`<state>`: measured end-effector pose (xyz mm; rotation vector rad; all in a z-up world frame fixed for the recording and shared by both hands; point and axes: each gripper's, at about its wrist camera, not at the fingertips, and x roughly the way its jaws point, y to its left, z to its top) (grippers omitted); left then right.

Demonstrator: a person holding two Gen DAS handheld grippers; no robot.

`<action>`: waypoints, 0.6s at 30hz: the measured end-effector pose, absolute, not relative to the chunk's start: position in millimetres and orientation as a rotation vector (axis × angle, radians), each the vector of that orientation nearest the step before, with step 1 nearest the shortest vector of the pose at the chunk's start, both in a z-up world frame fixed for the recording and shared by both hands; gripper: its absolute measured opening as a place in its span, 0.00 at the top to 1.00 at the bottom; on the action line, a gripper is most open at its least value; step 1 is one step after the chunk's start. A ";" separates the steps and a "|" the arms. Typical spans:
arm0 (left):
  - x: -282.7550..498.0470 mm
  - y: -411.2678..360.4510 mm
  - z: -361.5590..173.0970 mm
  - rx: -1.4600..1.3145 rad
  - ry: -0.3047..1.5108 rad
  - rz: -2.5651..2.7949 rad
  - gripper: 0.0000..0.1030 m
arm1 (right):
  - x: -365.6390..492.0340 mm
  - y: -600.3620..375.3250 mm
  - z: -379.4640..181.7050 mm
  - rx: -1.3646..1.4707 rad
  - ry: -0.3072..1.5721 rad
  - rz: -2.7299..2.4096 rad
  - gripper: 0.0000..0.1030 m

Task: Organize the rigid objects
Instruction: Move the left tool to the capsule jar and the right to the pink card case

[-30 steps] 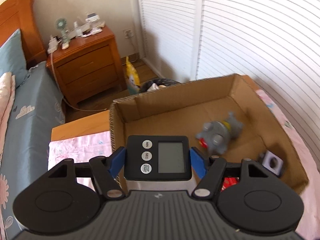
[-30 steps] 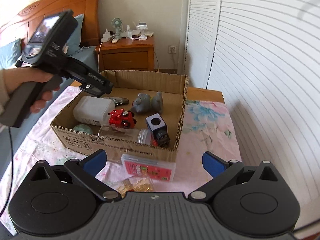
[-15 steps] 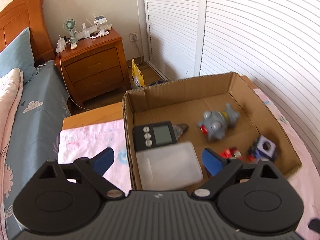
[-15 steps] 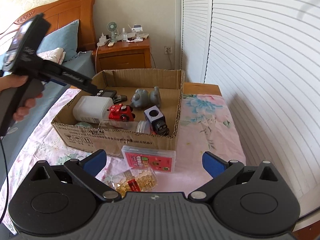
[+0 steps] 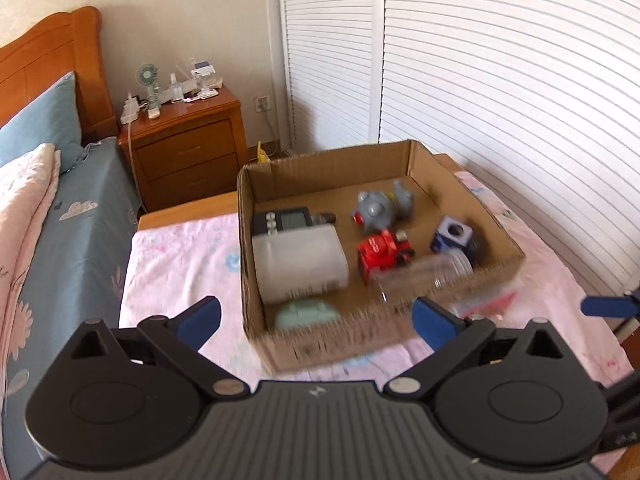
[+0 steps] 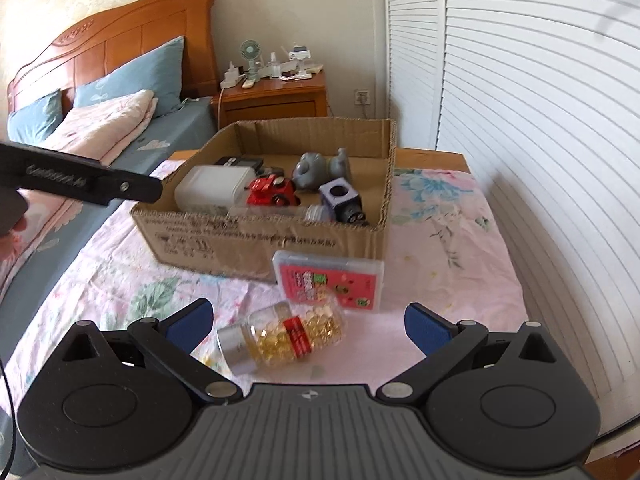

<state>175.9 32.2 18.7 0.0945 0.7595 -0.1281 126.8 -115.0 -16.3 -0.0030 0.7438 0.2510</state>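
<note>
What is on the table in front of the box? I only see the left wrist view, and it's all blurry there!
Observer: A red card case lies flat against the cardboard box front.
Operator: Anything else out there?
Observer: Yes, a bottle of yellow capsules lies on its side, nearer the open right gripper.
Operator: Which way does its cap point?
Observer: The silver cap points toward the left finger of that gripper.
</note>
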 end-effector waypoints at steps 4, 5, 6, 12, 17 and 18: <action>151.5 34.9 4.6 0.031 0.751 -0.100 0.02 | 121.4 -117.3 -26.0 -0.006 0.756 0.268 0.00; 146.6 35.6 0.5 0.018 0.755 -0.084 0.02 | 120.8 -119.3 -27.9 0.003 0.756 0.275 0.00; 141.0 36.0 -2.9 0.012 0.760 -0.066 0.02 | 120.0 -121.2 -30.1 0.014 0.755 0.283 0.00; 129.0 40.1 -26.0 -0.017 0.822 -0.004 0.02 | 126.0 -125.6 -42.0 -0.020 0.748 0.340 0.00; 122.8 37.7 -35.0 0.000 0.839 -0.003 0.02 | 142.8 -124.1 -51.1 -0.047 0.755 0.391 0.00; 122.9 37.5 -35.7 0.002 0.841 -0.006 0.02 | 148.0 -123.3 -52.9 -0.041 0.758 0.406 0.00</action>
